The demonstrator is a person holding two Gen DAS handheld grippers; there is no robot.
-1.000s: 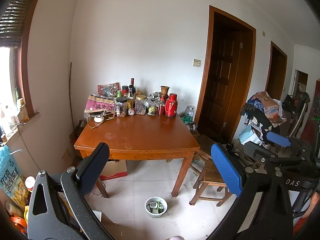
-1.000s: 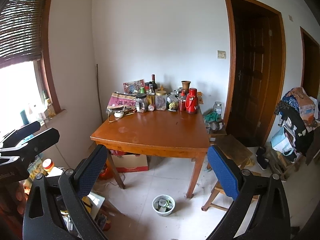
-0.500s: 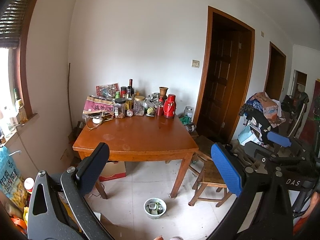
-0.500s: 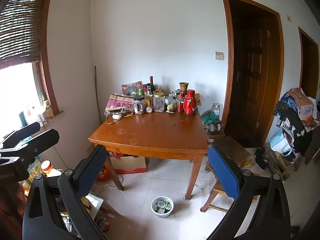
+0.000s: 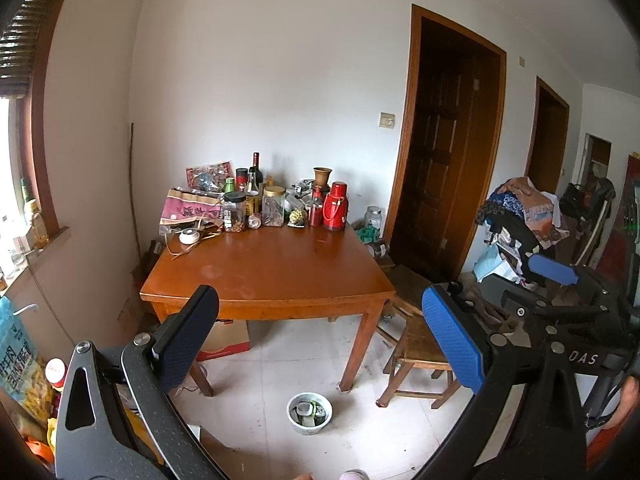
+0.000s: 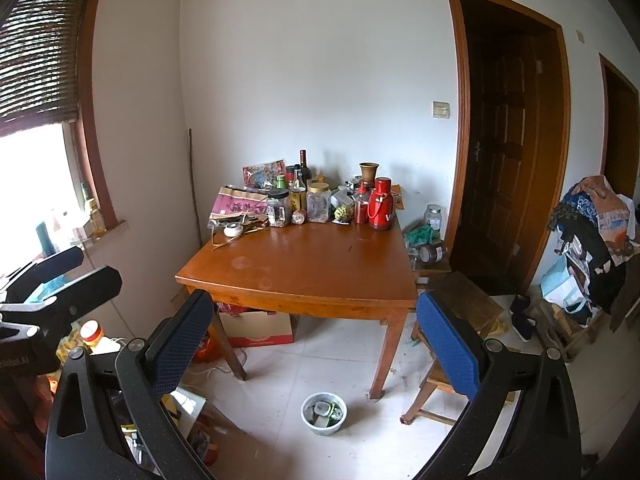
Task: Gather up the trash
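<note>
A wooden table (image 5: pixel 280 276) (image 6: pixel 320 272) stands against the far wall, a few steps ahead. Its back edge holds jars, bottles, a red thermos (image 5: pixel 335 207) (image 6: pixel 380 209), a pink paper bag (image 5: pixel 188 212) (image 6: pixel 236 205) and a white tape roll (image 5: pixel 189 236) (image 6: pixel 233 229) with loose strips. A white bowl (image 5: pixel 309 413) (image 6: pixel 323 413) of scraps sits on the floor by the table's leg. My left gripper (image 5: pixel 320 344) is open and empty. My right gripper (image 6: pixel 316 342) is open and empty; it also shows at the right of the left wrist view (image 5: pixel 552 270).
A low wooden chair (image 5: pixel 420 344) (image 6: pixel 460 312) stands right of the table. A cardboard box (image 5: pixel 224 338) (image 6: pixel 260 326) lies under it. Dark doors (image 5: pixel 444 184) (image 6: pixel 504 168) are on the right wall. Piled clothes (image 5: pixel 520 212) (image 6: pixel 592 224) stand at right, bags and clutter (image 5: pixel 20 364) at left.
Both grippers have drifted slightly back and to the right, so the table sits a bit farther left and higher in view. Both stay open.
</note>
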